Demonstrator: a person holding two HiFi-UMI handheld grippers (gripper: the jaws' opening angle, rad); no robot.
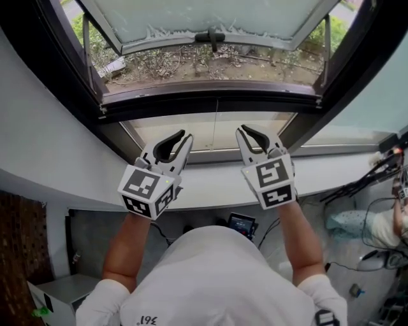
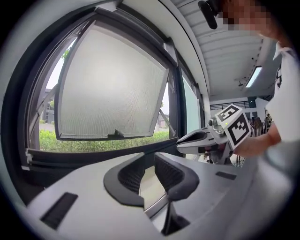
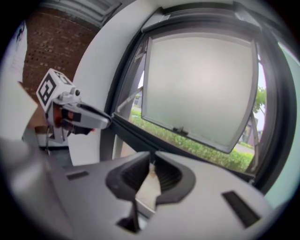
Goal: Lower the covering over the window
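The window's frosted pane is swung outward, its black handle on the lower edge. No blind or shade shows in any view. A thin vertical line, perhaps a cord, runs down the lower glass between the grippers. My left gripper hovers over the white sill, its tips slightly apart and empty. My right gripper is level with it to the right, tips together, nothing visibly between them.
The dark window frame spans the top. Grass and shrubs lie outside. Below the sill are a small screen device, cables and a stand at right, a white box and a brick wall at left.
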